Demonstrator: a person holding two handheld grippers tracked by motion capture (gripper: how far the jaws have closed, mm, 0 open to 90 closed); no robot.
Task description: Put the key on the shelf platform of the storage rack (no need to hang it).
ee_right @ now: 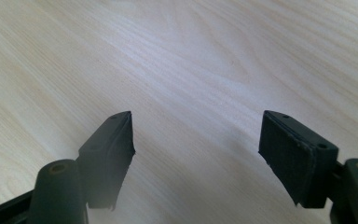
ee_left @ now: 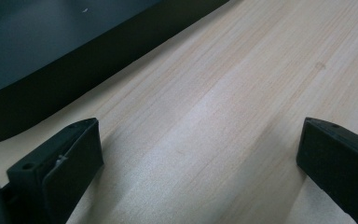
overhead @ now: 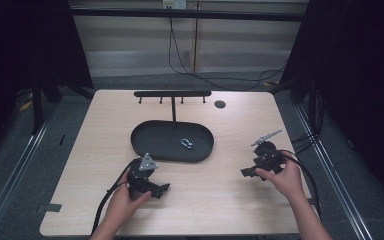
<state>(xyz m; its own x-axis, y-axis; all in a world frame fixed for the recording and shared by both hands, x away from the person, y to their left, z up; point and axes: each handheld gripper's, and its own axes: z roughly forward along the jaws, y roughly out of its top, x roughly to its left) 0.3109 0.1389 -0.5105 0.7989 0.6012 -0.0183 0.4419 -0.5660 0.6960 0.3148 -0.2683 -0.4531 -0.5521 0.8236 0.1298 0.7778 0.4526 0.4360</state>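
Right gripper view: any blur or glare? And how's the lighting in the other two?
Right gripper view: the right gripper has a soft near left jaw, and pale sheen washes out the table grain. Left gripper view: the left gripper casts soft shadows, and the dark tray loses detail. High view: table lit evenly, surroundings nearly black, the small metal piece barely resolved.

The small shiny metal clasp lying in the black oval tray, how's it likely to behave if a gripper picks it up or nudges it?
The small shiny metal clasp looks tiny and thin, so it is probably light. Its glossy metal may slip between pads. Nudged, it would likely slide on the black oval tray's smooth floor until the raised rim stops it.
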